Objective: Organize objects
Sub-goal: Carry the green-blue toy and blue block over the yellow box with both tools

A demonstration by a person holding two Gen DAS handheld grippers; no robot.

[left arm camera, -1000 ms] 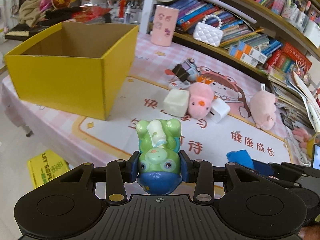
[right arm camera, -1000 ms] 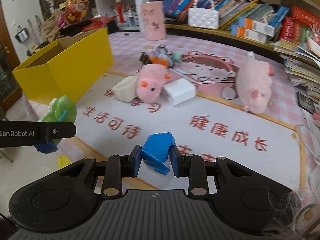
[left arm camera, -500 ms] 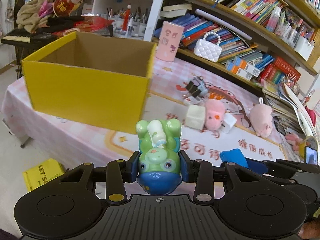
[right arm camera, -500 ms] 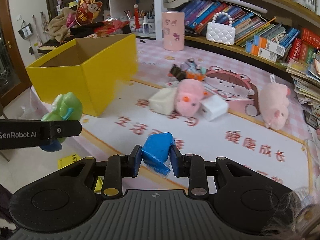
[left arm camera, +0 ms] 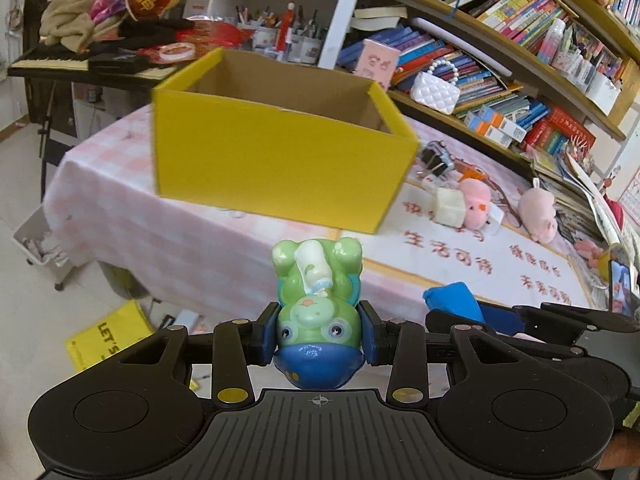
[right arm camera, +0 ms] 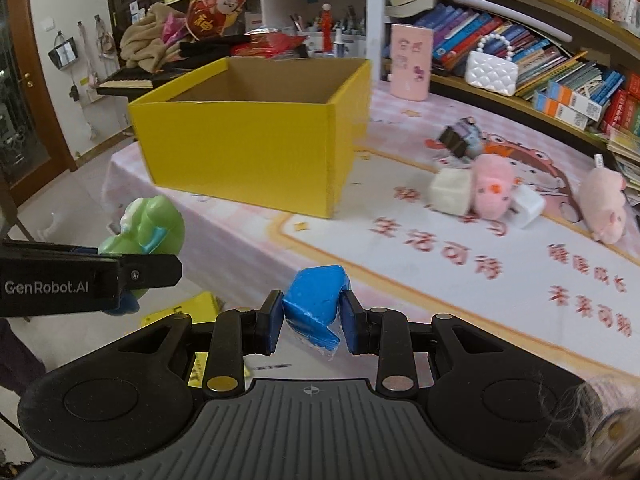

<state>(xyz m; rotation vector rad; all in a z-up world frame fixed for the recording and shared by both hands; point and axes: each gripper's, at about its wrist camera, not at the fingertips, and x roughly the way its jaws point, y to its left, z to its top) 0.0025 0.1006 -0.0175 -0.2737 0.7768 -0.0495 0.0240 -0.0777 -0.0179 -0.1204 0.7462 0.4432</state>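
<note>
Fingers of the left gripper (left arm camera: 319, 334) pinch a green frog toy (left arm camera: 317, 312); the right gripper (right arm camera: 310, 322) clamps a blue block (right arm camera: 314, 304). Both hang off the table's (right arm camera: 256, 236) near edge, short of the yellow box (right arm camera: 248, 148). Two pink pigs (right arm camera: 490, 190) and some blocks still lie on the table. Only the left view shows a phone (left arm camera: 620, 292) at the far right edge.

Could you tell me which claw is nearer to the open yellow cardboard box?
Left, probably. The left claw faces the yellow cardboard box head-on; the right claw sits beside it, toward the plush-toy end.
</note>
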